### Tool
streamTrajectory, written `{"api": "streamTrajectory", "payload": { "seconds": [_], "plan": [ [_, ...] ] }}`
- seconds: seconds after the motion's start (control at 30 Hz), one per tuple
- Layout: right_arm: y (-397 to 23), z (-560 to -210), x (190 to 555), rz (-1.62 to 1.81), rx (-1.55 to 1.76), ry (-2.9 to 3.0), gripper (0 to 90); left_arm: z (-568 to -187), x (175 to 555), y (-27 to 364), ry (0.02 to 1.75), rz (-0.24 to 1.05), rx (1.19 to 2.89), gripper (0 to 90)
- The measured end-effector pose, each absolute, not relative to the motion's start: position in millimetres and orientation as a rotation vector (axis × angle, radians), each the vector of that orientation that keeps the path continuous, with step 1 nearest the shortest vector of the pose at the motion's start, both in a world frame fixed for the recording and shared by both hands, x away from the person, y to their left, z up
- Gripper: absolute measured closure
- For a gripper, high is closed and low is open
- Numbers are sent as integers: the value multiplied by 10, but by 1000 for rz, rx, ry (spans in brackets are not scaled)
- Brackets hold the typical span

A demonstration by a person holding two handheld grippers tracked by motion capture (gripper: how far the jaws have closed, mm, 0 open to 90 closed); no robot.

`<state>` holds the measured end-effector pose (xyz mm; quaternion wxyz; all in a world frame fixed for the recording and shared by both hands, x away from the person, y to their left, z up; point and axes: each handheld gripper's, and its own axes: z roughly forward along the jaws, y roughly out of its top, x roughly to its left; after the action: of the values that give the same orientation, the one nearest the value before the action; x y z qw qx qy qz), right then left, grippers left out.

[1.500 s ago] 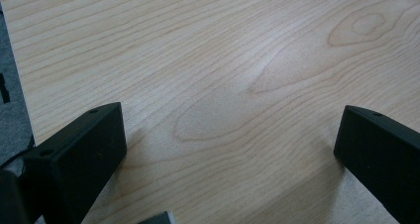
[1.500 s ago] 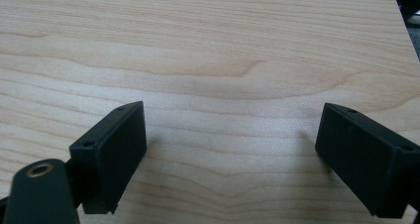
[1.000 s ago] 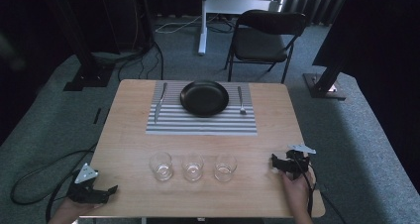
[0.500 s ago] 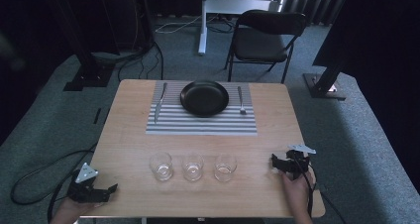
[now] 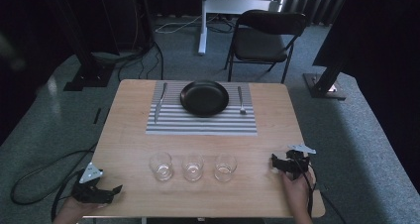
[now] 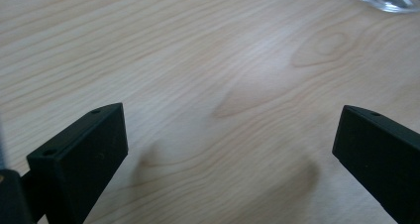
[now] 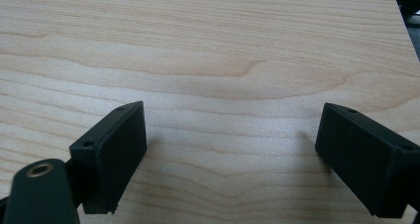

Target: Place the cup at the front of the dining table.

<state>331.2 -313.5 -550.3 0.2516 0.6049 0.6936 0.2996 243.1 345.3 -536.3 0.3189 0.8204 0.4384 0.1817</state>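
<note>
The left gripper (image 5: pixel 111 191) rests wide open at the bench's (image 5: pixel 129 135) near left corner. The right gripper (image 5: pixel 276 163) sits near right, equally spread, empty. Three glasses (image 5: pixel 192 167) stand between them in a row.

We see a smooth pale wood table (image 5: pixel 129 149), three clear glass tumblers (image 5: pixel 192 167), a matt black plate (image 5: pixel 204 97), and a striped cloth placemat (image 5: pixel 198 125).

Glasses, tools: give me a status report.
Left tool and right tool open, empty. Three glasses untouched in a row between them. Nothing in the way.
</note>
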Motion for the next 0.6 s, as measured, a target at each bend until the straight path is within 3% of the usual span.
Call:
{"api": "streamTrajectory", "payload": {
  "seconds": [0.6],
  "plan": [
    [-3135, -5503, 3312, 816, 1645, 1887, 118, -5302, 2457, 3187, 1038, 432, 2180, 36]
  ]
}}
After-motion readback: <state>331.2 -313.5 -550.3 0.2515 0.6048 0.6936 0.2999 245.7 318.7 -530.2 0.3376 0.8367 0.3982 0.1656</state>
